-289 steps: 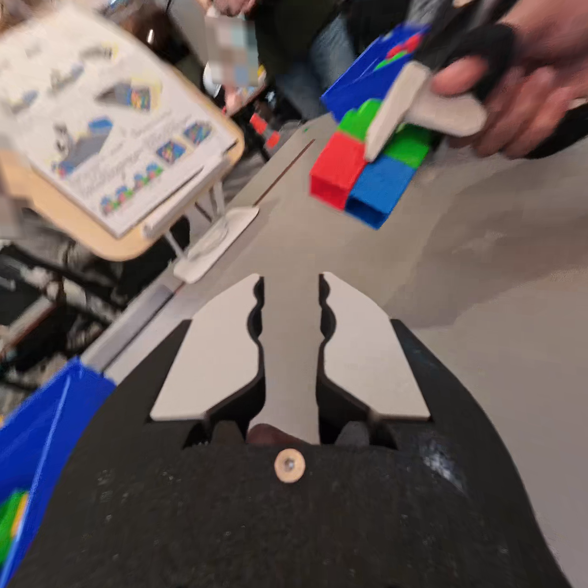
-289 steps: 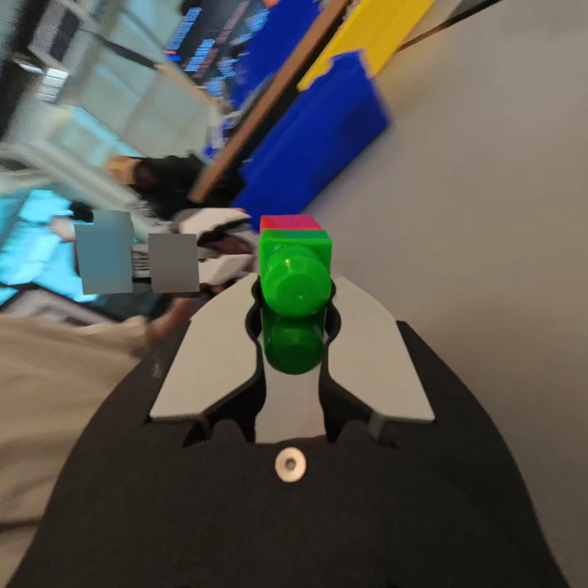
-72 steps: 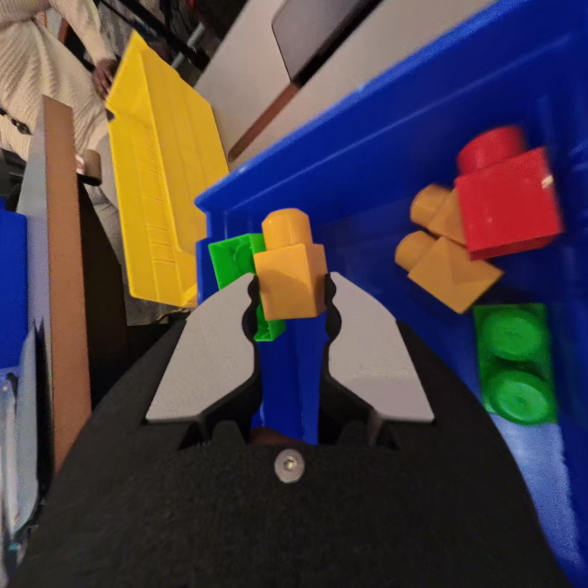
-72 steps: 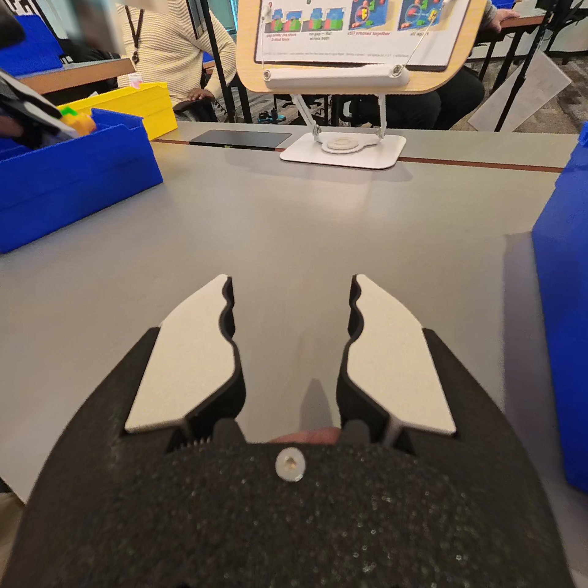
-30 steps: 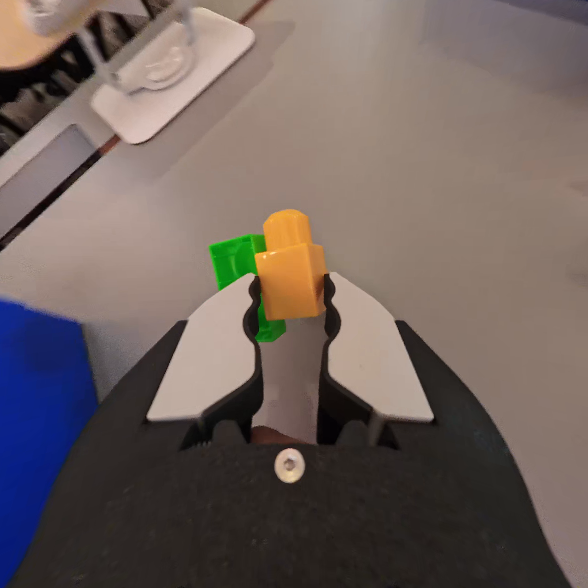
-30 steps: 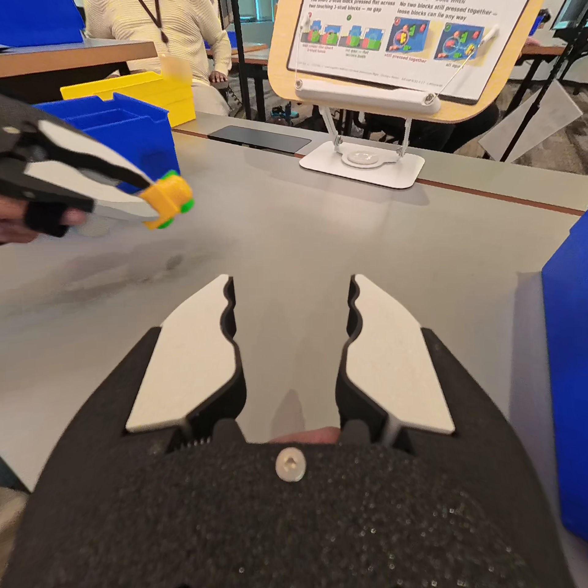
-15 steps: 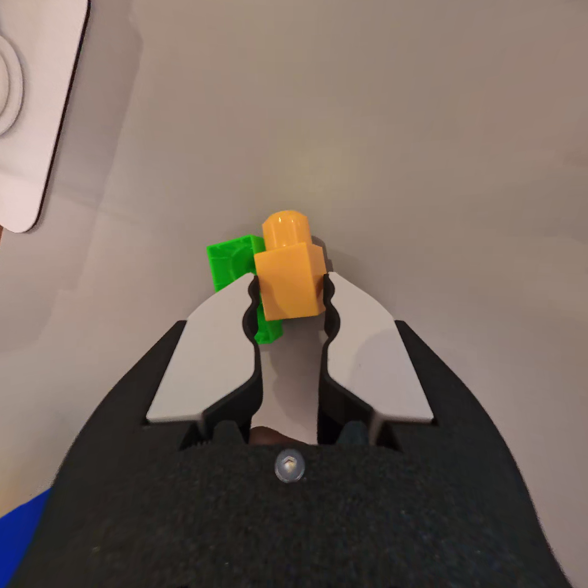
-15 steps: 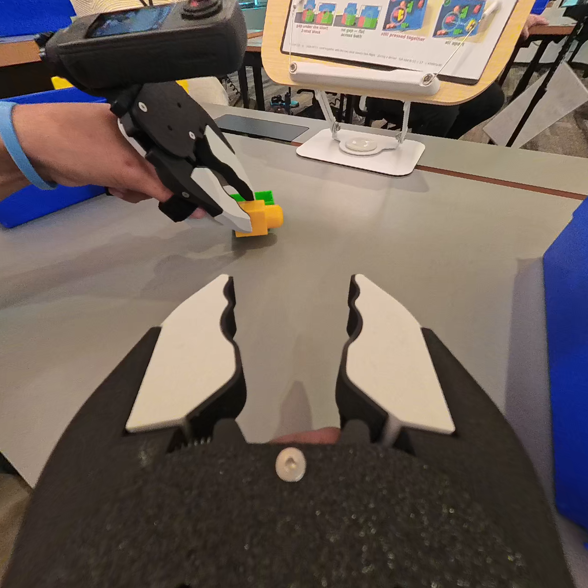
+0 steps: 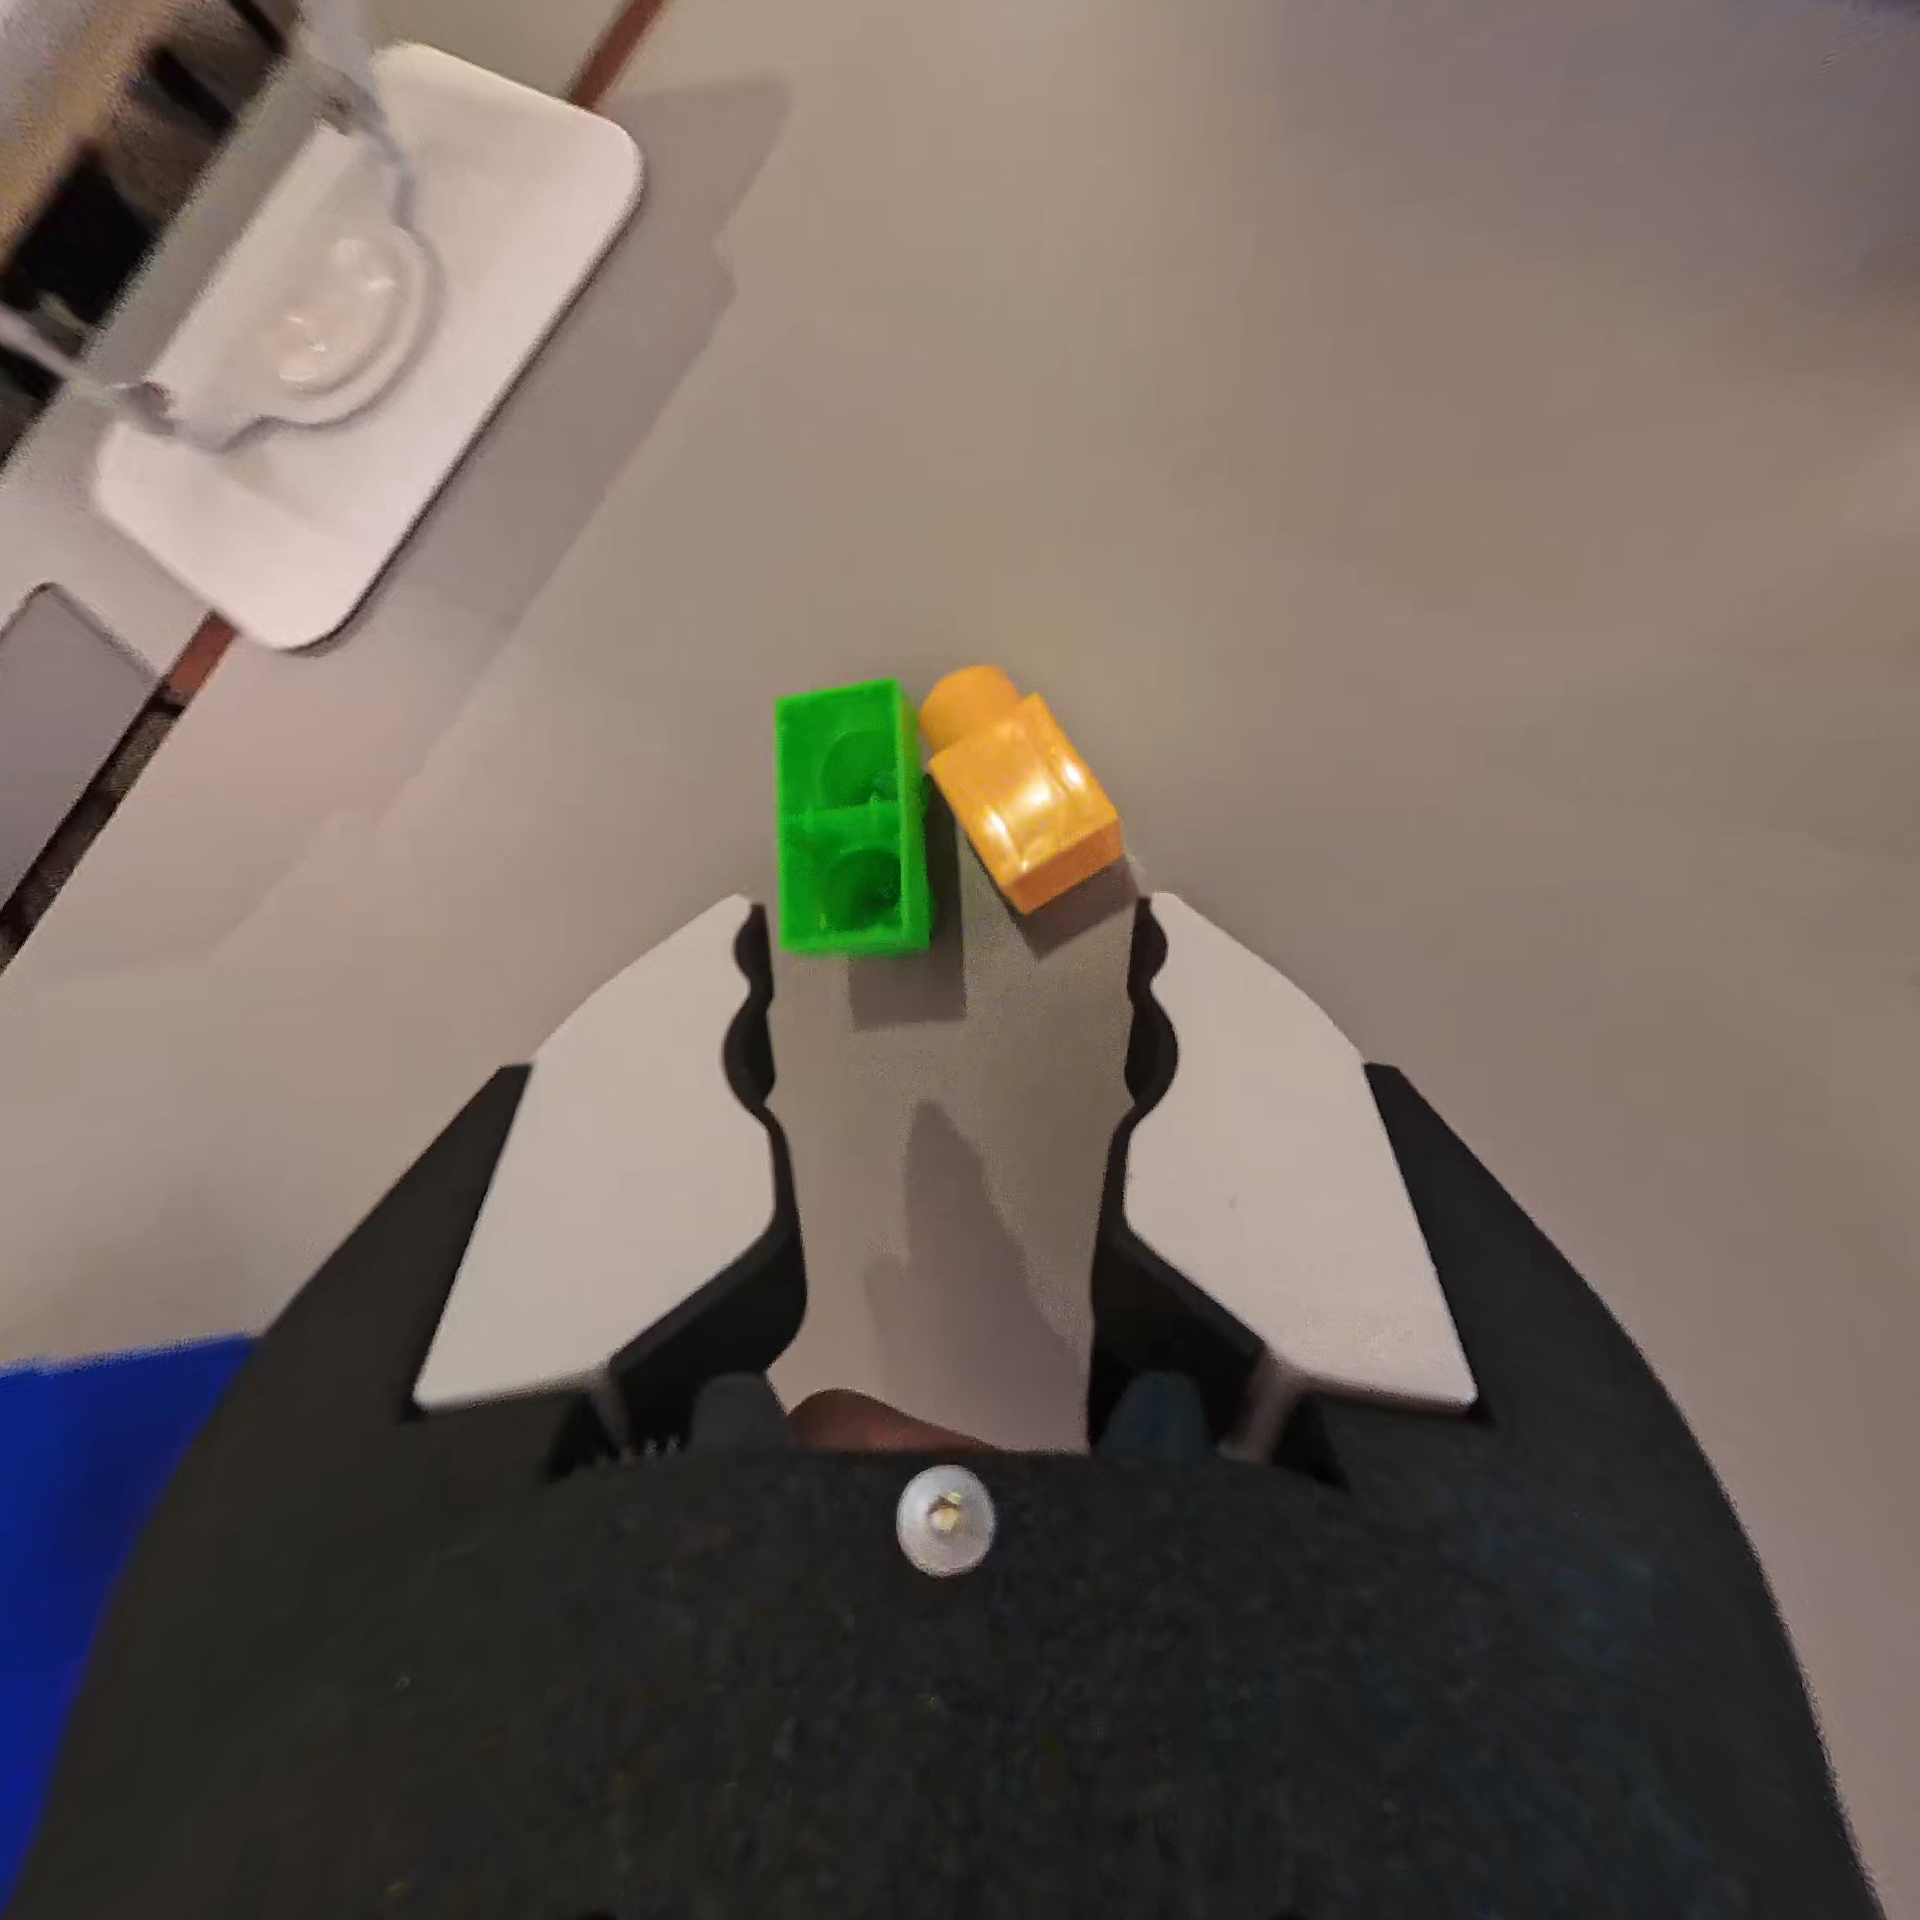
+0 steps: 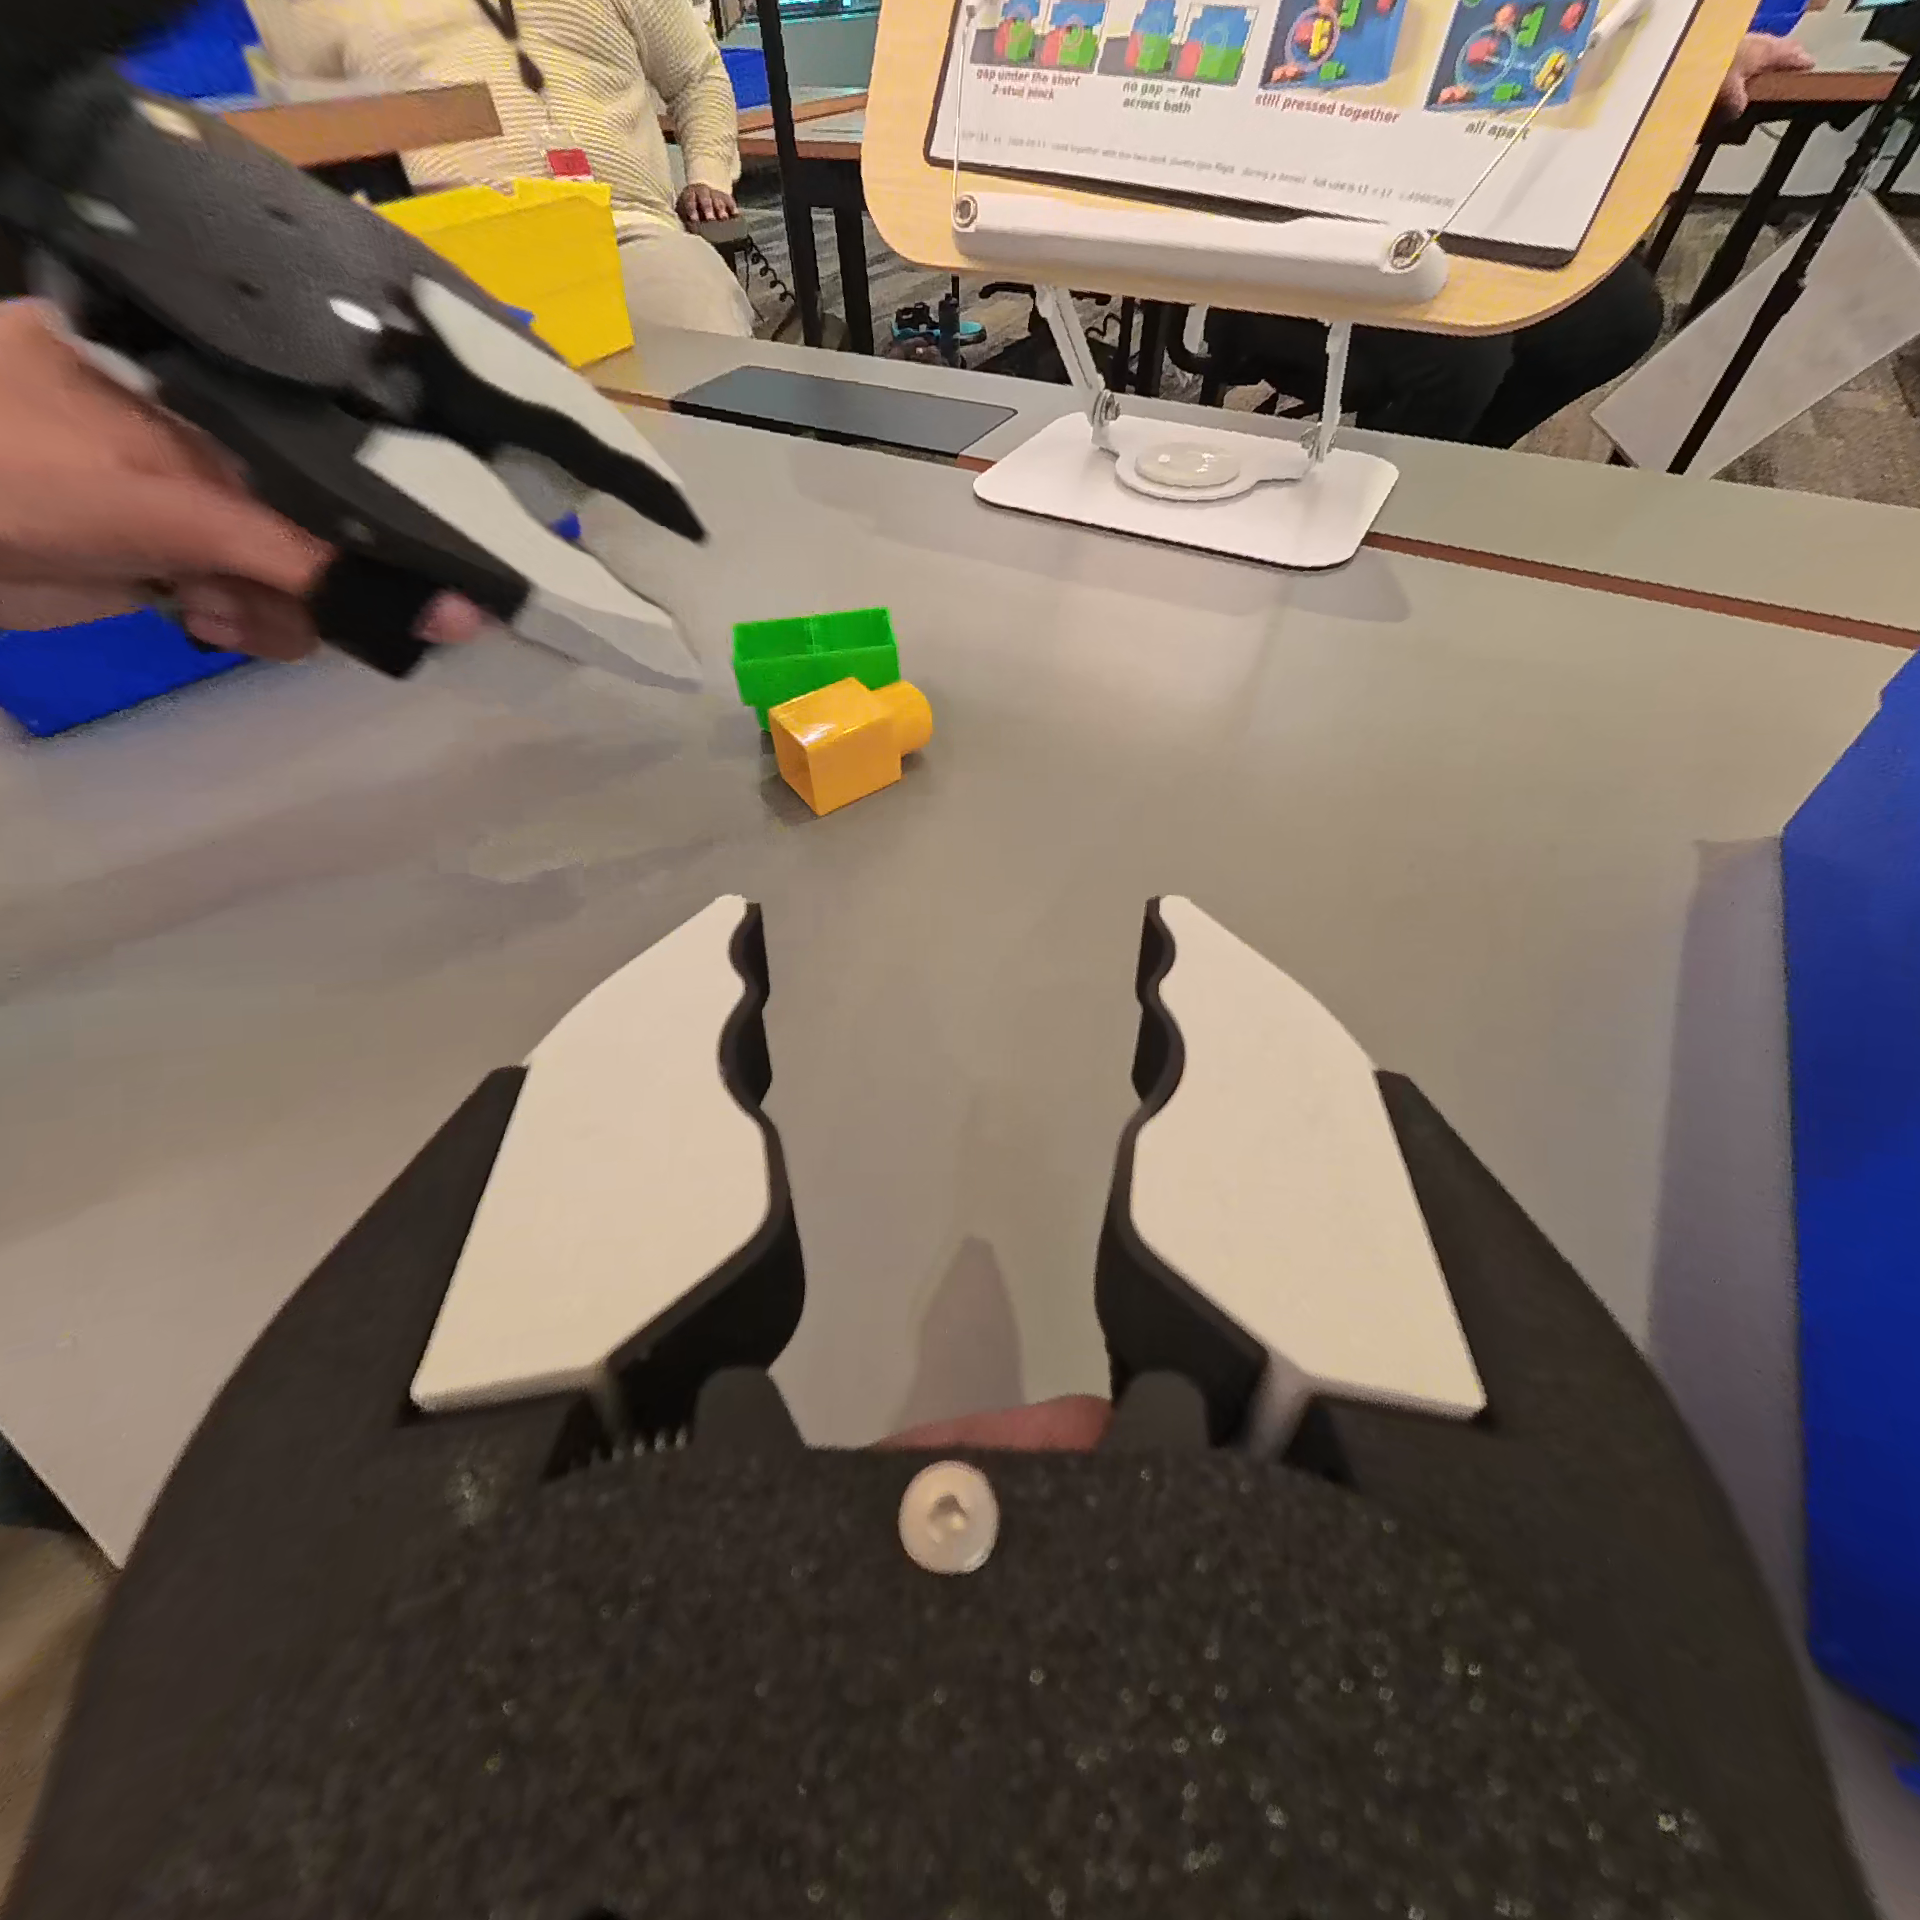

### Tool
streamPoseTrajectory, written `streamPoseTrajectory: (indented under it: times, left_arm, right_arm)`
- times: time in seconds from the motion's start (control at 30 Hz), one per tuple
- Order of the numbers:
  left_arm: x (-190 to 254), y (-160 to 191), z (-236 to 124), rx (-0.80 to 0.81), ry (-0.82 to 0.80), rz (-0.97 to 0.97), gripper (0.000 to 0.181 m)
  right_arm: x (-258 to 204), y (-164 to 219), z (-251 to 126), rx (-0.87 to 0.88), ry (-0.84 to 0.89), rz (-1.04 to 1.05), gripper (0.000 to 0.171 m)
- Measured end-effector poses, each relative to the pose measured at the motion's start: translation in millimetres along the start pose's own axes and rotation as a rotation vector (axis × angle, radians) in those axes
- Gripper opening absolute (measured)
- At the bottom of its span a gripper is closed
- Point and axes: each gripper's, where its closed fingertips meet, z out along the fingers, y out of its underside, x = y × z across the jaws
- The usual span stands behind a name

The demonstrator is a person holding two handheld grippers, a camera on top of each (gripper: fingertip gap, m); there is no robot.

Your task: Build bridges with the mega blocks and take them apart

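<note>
The left gripper [image 9: 945, 914] hangs over the table with its two pale fingers [image 9: 623, 1164] spread wide and nothing between them. It tilts downward, its tips pointing at the table top. In the right wrist view the same gripper [image 10: 665, 613] comes in from the table's left edge, slanting down toward the middle, gripped by a bare hand [image 10: 125, 520] whose fingers curl under the black body.

The right gripper [image 10: 945, 914] sits low near the table's near edge, aimed toward the far edge. Its fingers [image 10: 1288, 1174] are also parted wide and hold nothing. A bit of the holder's fingertip shows behind the gap at its base.
</note>
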Motion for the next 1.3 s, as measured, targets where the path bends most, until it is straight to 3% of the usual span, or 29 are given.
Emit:
streamPoseTrajectory:
  times: [0.23,0.33,0.47,0.67,1.0,1.13,1.3]
  left_arm:
    - [-1,42,-124,0.436,-0.172,-0.362,0.096]
    - [12,75,-151,0.512,-0.276,-0.461,0.109]
    - [33,111,-169,0.565,-0.397,-0.561,0.108]
    - [47,139,-165,0.545,-0.43,-0.648,0.103]
    - [38,141,-172,0.513,-0.414,-0.657,0.094]
    - [1,134,-194,0.459,-0.411,-0.613,0.089]
    - [-89,125,-219,0.319,-0.413,-0.526,0.088]
  right_arm:
    - [-10,2,5,-0.011,-0.032,-0.01,0.069]
    - [-16,4,9,-0.023,-0.047,-0.024,0.069]
    - [-22,10,15,-0.068,-0.066,-0.052,0.069]
    - [-26,12,19,-0.1,-0.071,-0.056,0.069]
    - [-31,13,23,-0.116,-0.059,-0.058,0.069]
    - [-30,12,24,-0.11,-0.058,-0.05,0.069]
    - [-29,11,24,-0.102,-0.064,-0.051,0.069]
